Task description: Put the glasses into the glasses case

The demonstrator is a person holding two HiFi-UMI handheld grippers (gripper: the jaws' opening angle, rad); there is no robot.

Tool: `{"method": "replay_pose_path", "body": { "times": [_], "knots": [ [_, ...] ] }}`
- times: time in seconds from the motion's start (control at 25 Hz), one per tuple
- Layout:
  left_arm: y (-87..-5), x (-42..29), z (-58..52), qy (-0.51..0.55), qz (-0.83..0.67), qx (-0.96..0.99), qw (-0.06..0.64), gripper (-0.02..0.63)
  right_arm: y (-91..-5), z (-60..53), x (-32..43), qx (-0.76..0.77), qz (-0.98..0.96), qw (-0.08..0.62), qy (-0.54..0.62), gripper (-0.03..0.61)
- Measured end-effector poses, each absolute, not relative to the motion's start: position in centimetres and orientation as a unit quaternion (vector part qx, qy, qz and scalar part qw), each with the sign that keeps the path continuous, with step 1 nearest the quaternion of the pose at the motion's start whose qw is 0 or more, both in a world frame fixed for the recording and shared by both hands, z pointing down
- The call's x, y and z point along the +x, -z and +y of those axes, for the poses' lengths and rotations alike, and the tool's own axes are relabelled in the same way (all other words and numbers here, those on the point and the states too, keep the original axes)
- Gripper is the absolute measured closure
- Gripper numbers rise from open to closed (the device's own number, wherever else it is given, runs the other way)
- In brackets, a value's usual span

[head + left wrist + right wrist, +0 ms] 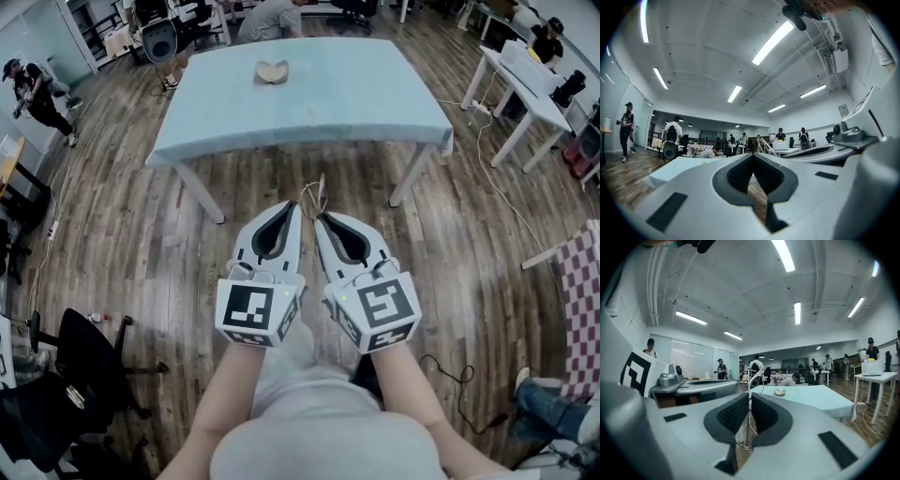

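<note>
Two closed: right claw (749,397) pinches the glasses (754,380), left claw (752,156) empty.

Head cam steep down, other two level fwd; all share table (356,94).

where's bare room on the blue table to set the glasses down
Nearly the whole blue table is bare: the near half up to its front edge, and both sides flanking the glasses case, which sits alone near the far edge. Only the case's spot is taken.
</note>
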State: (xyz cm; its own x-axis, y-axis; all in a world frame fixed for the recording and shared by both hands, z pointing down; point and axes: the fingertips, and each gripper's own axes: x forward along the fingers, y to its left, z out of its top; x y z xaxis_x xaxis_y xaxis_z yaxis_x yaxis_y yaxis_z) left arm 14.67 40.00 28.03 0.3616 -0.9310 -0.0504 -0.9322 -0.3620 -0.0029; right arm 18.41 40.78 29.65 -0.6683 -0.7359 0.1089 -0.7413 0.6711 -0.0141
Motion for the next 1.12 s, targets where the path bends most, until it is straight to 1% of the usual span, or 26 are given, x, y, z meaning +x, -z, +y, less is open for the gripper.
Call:
{"method": "replay_pose_path", "body": {
  "times": [0.2, 0.48, 0.84, 1.12],
  "knots": [
    [-27.8, 12.0, 35.5, -0.020, 0.563, -0.826, 0.013, 0.604, -29.2, 36.2, 16.2, 0.409, -0.911, 0.049, -0.025, 0.549],
    [-28.4, 8.5, 30.0, -0.033, 0.558, -0.829, -0.020, 0.604, -28.9, 30.1, 13.5, 0.419, -0.906, 0.057, -0.020, 0.549],
    [-28.0, 4.6, 24.4, -0.037, 0.555, -0.831, -0.009, 0.604, -29.2, 24.5, 9.6, 0.430, -0.900, 0.067, -0.025, 0.551],
    [-28.2, 2.6, 21.1, -0.043, 0.551, -0.833, -0.013, 0.604, -29.8, 21.5, 7.5, 0.433, -0.898, 0.075, -0.031, 0.551]
  ]
}}
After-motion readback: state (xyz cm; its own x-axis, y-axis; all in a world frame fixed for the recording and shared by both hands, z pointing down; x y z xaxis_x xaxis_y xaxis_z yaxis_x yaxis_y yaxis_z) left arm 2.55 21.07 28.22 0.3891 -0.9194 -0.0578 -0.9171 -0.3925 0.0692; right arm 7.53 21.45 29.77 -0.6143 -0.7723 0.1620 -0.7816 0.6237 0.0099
